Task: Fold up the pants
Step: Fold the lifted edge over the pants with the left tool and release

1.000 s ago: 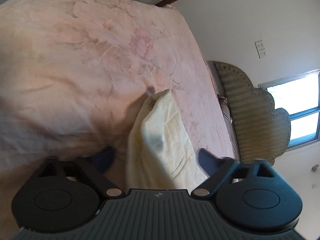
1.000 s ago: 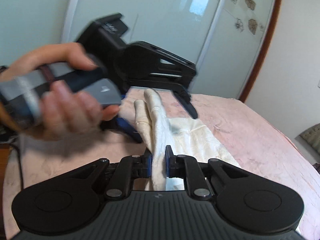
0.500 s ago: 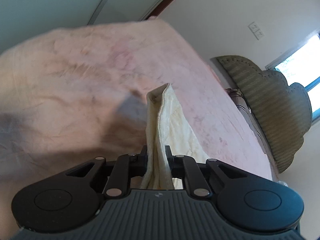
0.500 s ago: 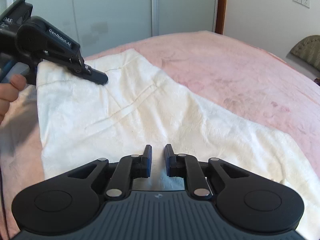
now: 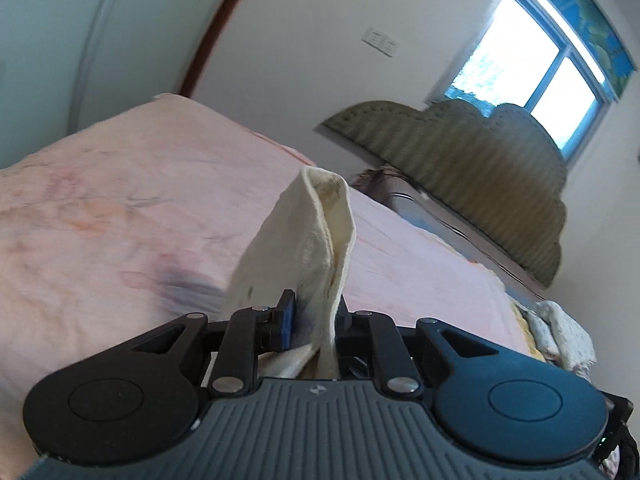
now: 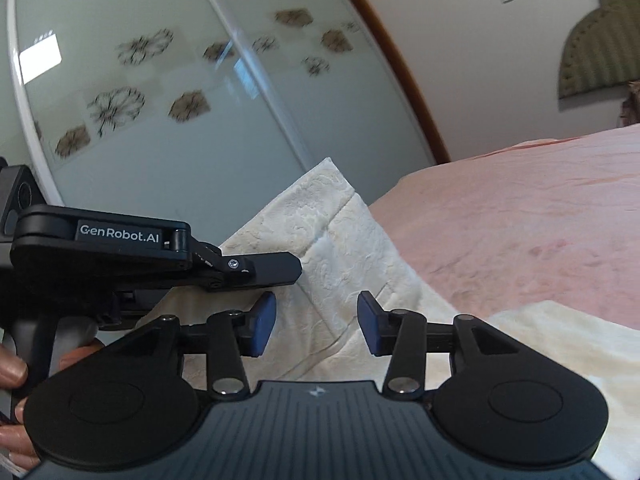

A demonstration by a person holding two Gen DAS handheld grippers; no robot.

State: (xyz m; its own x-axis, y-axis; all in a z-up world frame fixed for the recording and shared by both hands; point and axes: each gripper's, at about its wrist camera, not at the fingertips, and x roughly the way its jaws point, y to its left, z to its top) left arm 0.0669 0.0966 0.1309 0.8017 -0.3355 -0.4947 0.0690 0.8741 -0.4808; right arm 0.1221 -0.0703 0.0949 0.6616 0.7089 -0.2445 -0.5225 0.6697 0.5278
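Left gripper [image 5: 314,314]: jaws clamped on a fold of the cream pants [image 5: 304,240], which stand up through frame centre above the pink bed [image 5: 120,220].

Right gripper [image 6: 316,322]: jaws apart, gripping nothing; the pants [image 6: 352,248] sit just beyond its tips, 1 raised corner mid-frame, the rest trailing to lower right.

Step, as judged: lifting 1 end to start a fold. Next move calls for the right gripper to close on a matching edge, so both ends travel level.

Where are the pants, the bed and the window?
pants [image 5: 316,232], left wrist view, raised folded edge
bed [image 6: 540,216], right wrist view, bare pink cover
window [image 5: 532,60], left wrist view, bright glass pane
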